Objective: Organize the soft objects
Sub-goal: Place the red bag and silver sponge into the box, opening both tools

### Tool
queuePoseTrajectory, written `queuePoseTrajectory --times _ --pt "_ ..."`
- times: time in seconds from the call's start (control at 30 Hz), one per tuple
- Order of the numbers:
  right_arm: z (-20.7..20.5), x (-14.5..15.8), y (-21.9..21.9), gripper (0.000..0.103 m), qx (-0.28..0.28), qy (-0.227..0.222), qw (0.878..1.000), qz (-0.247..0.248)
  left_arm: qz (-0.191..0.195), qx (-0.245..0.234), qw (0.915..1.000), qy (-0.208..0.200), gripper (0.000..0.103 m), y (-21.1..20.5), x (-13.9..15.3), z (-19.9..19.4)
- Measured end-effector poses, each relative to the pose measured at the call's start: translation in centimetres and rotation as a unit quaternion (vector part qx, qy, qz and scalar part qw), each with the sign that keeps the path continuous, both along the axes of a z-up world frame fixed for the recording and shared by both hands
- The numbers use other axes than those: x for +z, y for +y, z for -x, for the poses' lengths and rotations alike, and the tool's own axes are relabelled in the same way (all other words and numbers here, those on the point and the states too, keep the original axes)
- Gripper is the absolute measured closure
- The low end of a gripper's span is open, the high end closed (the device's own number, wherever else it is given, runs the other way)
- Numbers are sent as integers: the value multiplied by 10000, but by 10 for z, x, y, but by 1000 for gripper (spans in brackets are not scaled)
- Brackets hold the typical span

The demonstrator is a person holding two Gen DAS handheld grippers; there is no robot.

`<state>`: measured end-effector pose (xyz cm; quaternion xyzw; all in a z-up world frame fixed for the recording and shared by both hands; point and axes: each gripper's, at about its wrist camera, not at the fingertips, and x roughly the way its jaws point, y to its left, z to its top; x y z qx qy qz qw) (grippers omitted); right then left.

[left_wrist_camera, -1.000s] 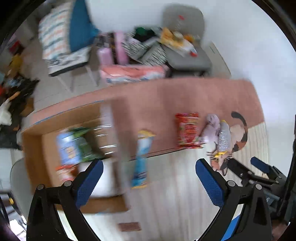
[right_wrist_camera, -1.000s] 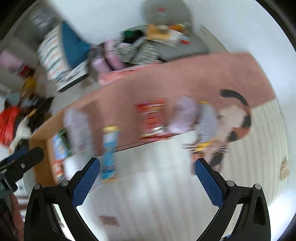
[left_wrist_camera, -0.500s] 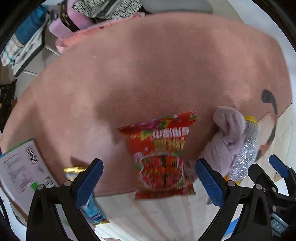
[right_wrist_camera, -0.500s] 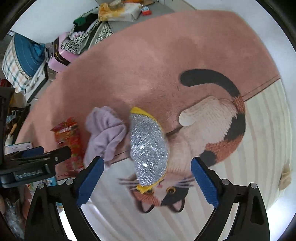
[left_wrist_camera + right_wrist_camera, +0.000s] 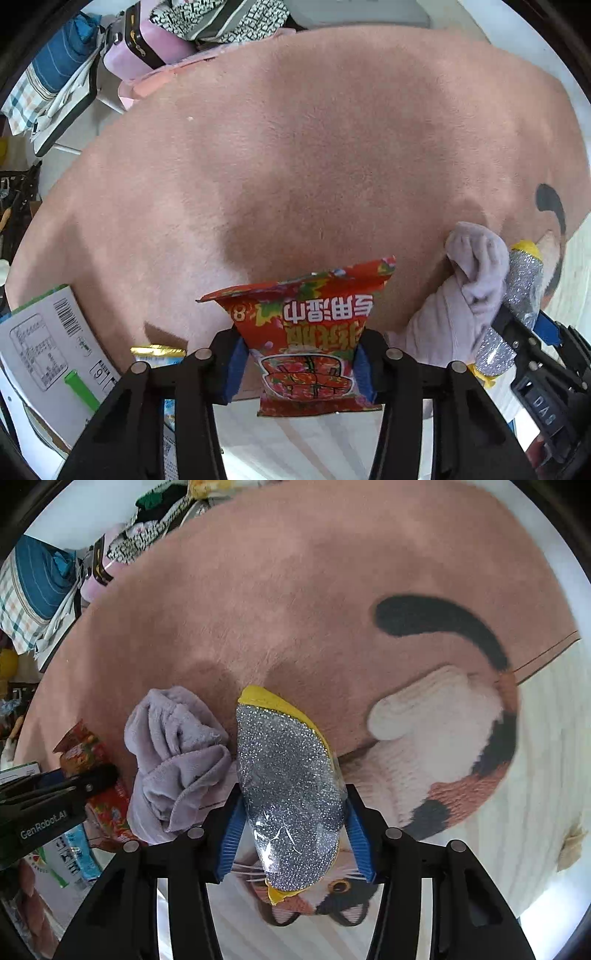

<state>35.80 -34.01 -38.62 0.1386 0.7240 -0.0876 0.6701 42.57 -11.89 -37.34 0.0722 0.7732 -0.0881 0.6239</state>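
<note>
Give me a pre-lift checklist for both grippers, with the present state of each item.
1. Left gripper shut on the red snack packet: ok, blue pads press both sides.
2. Right gripper shut on the silver glitter pouch: ok, pads squeeze its lower half.
3. Lilac cloth free of the right grip: cannot tell, it lies against the pouch and close to the left pad.
4. Lilac cloth free of the left grip: ok, it lies beside the packet, outside the pads.
5. Grippers apart from each other: ok, with the cloth between them.
6. Drop-off place in view: cannot tell, only a labelled box shows at the left edge.
</note>
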Motion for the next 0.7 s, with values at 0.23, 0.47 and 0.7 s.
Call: queuePoseTrajectory --times 0.23,0.47,0.7 --pt "20 51 12 51 -69 -494 9986 -155 345 241 9982 -434 59 28 53 18" --pt "35 125 90 51 413 -1073 9919 -533 1052 686 9874 -966 59 107 139 58" --pt "47 181 236 51 1164 -1491 9766 -1024 863 1252 9783 -1409 59 247 192 95"
